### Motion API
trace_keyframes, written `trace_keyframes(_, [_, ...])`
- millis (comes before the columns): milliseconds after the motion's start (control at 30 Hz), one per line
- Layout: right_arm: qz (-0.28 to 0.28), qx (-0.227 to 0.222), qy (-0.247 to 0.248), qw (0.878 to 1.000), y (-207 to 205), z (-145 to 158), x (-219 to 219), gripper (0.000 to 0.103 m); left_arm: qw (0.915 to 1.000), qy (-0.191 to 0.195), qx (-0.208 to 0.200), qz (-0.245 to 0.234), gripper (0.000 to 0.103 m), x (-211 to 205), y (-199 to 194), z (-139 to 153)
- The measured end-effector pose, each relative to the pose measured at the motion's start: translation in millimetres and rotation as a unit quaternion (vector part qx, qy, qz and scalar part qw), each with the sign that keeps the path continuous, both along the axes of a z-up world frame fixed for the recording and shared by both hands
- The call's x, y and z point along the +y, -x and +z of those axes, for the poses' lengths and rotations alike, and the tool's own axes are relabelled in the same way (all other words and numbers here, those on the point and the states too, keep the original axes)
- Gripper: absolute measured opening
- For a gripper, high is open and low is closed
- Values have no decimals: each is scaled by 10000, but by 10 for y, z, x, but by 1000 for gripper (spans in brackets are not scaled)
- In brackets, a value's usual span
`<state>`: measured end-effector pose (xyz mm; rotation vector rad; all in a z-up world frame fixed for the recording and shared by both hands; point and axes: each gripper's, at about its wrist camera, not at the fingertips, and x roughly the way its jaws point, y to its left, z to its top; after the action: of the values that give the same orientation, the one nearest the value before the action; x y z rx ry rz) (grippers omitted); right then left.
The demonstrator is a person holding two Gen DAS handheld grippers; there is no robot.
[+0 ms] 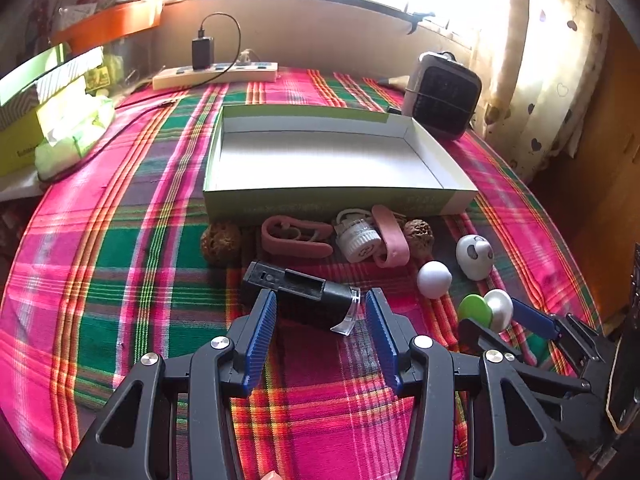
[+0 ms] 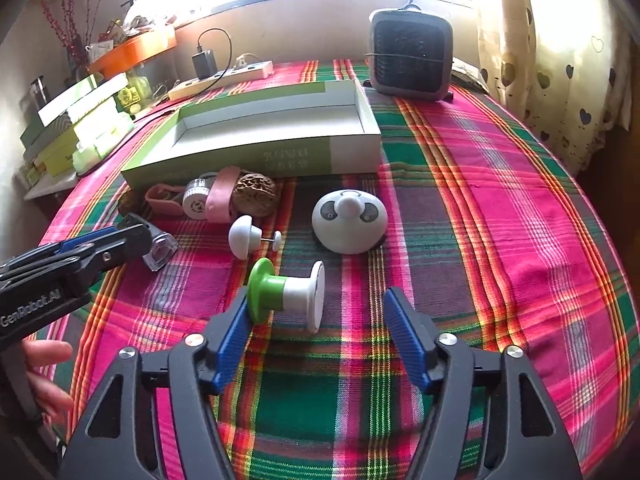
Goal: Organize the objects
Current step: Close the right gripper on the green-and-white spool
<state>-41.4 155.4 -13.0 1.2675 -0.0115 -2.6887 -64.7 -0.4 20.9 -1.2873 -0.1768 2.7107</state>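
An empty green-and-white box lies on the plaid cloth. Loose items lie in front of it: a black device with a clear tip, a pink strap, a white cap, two walnuts, a white knob, a panda-faced dome and a green-and-white spool. My left gripper is open around the black device's near end. My right gripper is open, its left pad by the spool's green end.
A grey heater stands behind the box at the back right. A power strip with a black charger lies at the back. Green boxes and packets are stacked at left. A curtain hangs at right.
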Motion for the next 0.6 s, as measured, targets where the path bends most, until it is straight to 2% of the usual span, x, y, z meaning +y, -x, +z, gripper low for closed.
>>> trace_keyframes(233, [237,85,16,9997,-7,4,-30,34,9998,153,-83,139,45,32,59,5])
trace_keyframes(600, [855,136,235,9960,-7,26,-170,34,9998,160,-133,62,46,-26,-3,-6])
